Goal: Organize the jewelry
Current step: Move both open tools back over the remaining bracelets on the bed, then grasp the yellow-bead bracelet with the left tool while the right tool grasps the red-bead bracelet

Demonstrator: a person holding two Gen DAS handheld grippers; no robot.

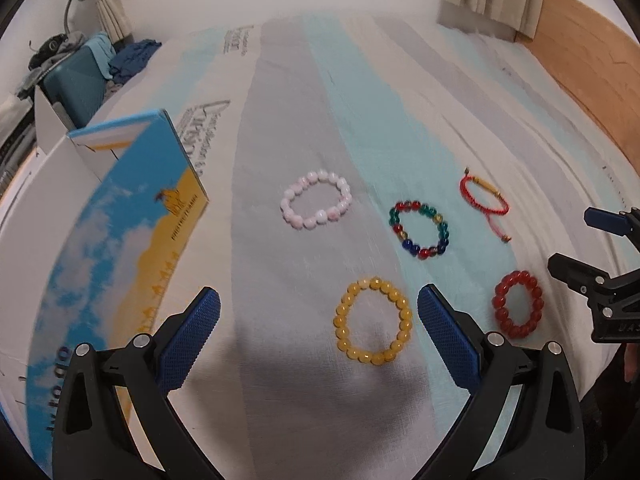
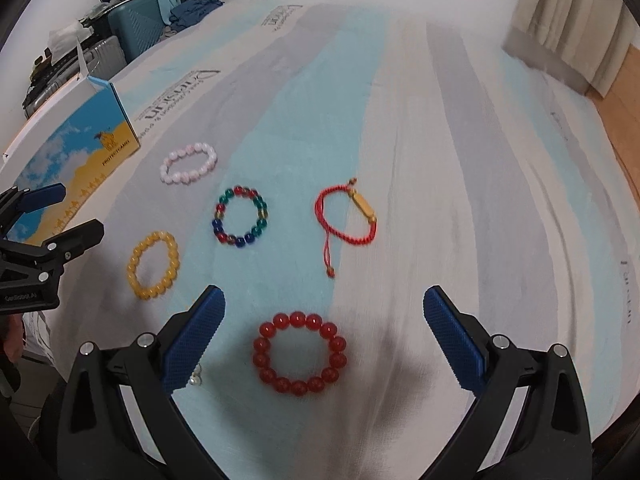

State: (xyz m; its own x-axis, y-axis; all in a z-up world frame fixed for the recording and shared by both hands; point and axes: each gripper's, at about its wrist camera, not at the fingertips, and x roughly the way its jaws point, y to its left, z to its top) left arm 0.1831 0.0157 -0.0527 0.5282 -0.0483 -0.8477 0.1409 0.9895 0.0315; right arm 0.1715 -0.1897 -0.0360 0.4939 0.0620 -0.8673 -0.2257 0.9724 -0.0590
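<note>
Far left, a printed cardboard box stands open on the striped cloth: glossy panels with blue sky, white clouds and a yellow band, plain white flaps. The cloth is thin woven fabric in grey, pale blue and white bands, lightly wrinkled.

Left gripper hovers over the cloth, jaws wide apart and empty; its fingers carry blue knurled pads on black plastic arms. The yellow bracelet, a ring of round, waxy opaque beads, lies flat between and just ahead of the pads, nearer the right one.

Behind it, the pink bracelet, pale, chunky milky beads, lies near the box. Next, the multicolour bracelet: glassy round beads in green, red, blue and amber. Then the red cord bracelet, a thin braided string loop with a gold tube charm and a dangling knotted tail.

Right gripper is also spread wide, holding nothing. The red bracelet, large glossy translucent beads in a neat circle, lies flat on the cloth between its fingers, untouched.
</note>
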